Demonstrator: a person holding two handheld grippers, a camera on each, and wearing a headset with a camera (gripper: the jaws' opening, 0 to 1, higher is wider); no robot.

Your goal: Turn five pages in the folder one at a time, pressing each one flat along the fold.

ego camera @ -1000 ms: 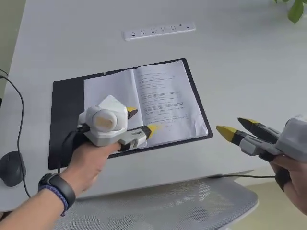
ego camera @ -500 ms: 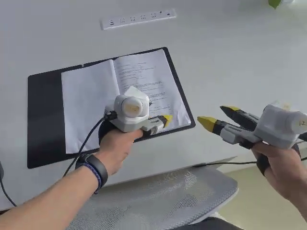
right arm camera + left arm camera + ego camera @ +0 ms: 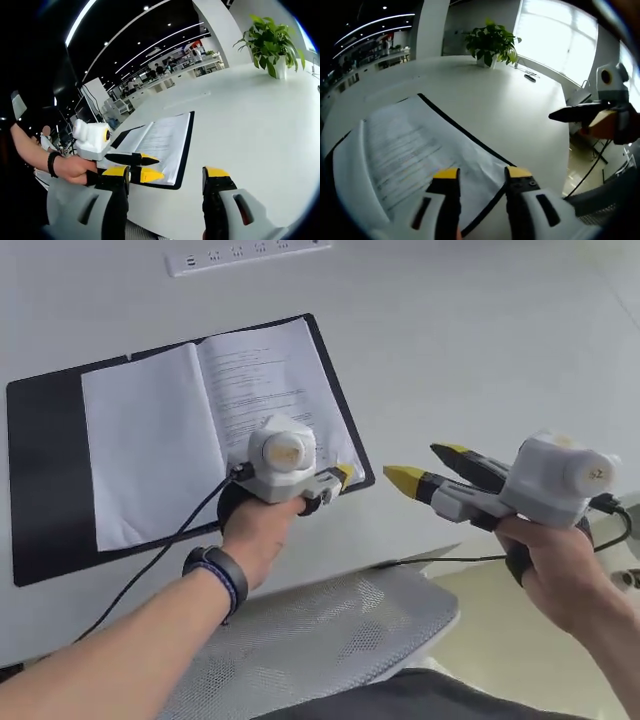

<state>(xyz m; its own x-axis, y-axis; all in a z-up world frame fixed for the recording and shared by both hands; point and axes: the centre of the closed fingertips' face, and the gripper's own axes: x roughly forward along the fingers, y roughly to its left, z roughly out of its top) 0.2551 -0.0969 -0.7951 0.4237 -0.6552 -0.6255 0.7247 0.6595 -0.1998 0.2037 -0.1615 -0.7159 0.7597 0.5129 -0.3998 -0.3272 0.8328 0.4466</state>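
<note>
Left gripper [image 3: 482, 173], jaws spread, hovers at the lower right corner of the open folder [image 3: 45, 500], which lies in the head view's upper left. Right gripper [image 3: 426, 464], also spread, hangs at centre right. A page turn looks about to start: next, pinch the right-hand page [image 3: 270, 390] by its corner.

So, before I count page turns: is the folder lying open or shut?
Open: the folder lies spread flat on the table, with pages showing either side of the fold.
</note>
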